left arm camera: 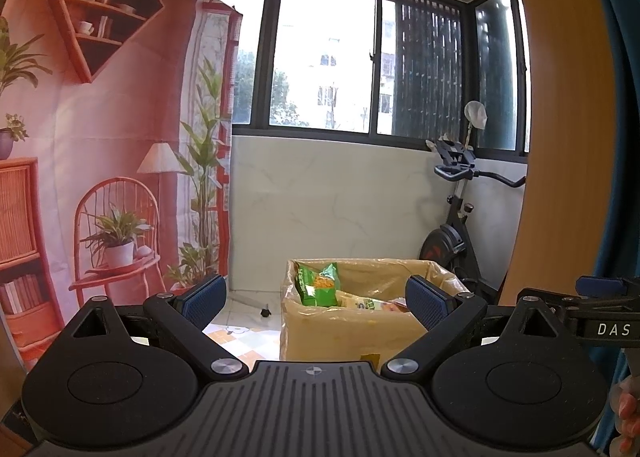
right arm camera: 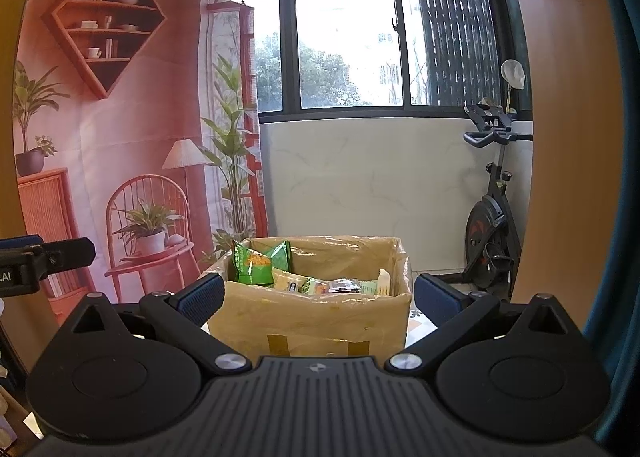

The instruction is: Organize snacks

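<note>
Several snack packets (right arm camera: 320, 285), one green bag (right arm camera: 260, 263) upright, fill the cardboard box (right arm camera: 312, 321) beyond both grippers' (left arm camera: 316, 297) (right arm camera: 319, 295) wide-spread, empty fingers.

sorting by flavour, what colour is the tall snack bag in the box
Green with an orange-yellow picture; the snack bag shows best in the right wrist view.

Both wrist cameras face level toward the window (right arm camera: 344, 33), side by side. Each frames the box (right arm camera: 312, 317) near ahead; the left view (left arm camera: 344, 329) sits further left. Both share the backdrop (left arm camera: 100, 137).
</note>
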Tool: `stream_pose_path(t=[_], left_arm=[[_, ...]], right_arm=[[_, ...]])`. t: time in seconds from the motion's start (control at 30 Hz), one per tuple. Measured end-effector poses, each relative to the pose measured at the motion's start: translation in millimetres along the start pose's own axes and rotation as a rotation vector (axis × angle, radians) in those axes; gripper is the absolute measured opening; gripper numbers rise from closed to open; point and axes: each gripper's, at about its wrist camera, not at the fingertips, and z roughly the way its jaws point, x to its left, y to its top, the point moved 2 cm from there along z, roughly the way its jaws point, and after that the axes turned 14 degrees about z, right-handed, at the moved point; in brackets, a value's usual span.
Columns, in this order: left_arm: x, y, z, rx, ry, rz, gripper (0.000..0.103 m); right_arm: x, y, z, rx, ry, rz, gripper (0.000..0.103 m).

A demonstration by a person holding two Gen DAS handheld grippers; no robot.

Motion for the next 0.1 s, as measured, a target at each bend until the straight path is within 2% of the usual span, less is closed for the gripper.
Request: stream_pose_path(t=[0.1], left_arm=[[0.0, -0.4, 0.3, 0.003, 0.002, -0.003, 0.098]], right_arm=[[-1.3, -0.8, 2.3, 0.003, -0.001, 0.002, 0.103]])
